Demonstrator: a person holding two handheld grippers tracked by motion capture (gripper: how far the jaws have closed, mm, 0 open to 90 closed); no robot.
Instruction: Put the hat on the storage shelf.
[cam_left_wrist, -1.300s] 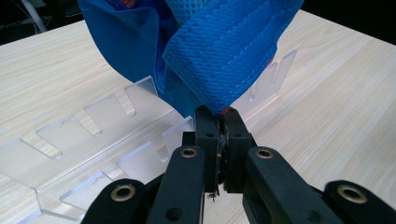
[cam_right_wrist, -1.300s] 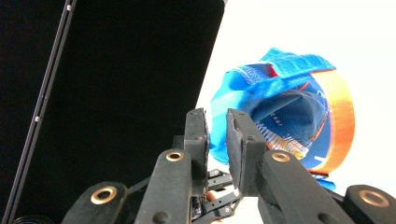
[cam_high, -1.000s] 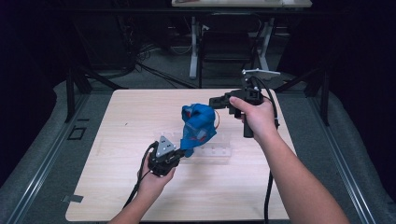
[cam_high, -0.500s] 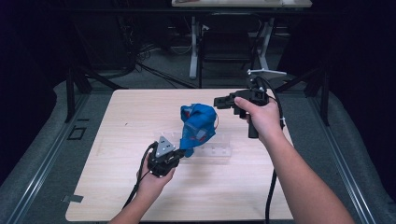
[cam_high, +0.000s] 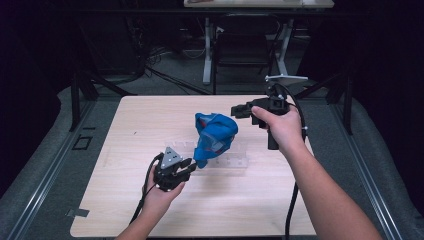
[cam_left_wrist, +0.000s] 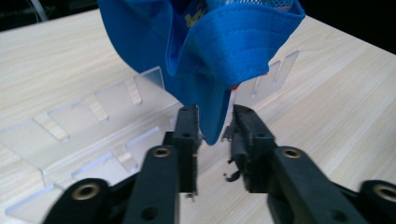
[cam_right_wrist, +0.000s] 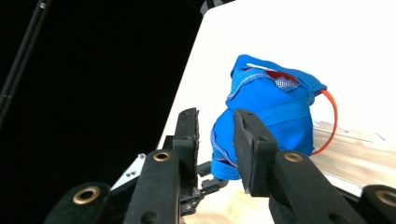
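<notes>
A blue cap (cam_high: 214, 134) with a mesh lining and an orange cord stands tilted over a clear plastic rack (cam_high: 235, 161) in the middle of the table. My left gripper (cam_high: 193, 166) sits low at the cap's bottom end, shut on the edge of the blue fabric (cam_left_wrist: 219, 93), which is pinched between the jaws of the left gripper (cam_left_wrist: 215, 126). My right gripper (cam_high: 236, 110) hovers to the right of the cap, apart from it, open with nothing between its jaws. In the right gripper view the cap (cam_right_wrist: 271, 116) lies beyond the right gripper (cam_right_wrist: 215, 126).
The wooden table (cam_high: 130, 125) has bare surface to the left and front of the rack. A dark floor, cables and table legs (cam_high: 207, 55) lie past the far edge. The right gripper's cable (cam_high: 291, 200) trails down beside the forearm.
My right gripper has drawn away to the right of the cap. The cap and my left gripper have stayed in place.
</notes>
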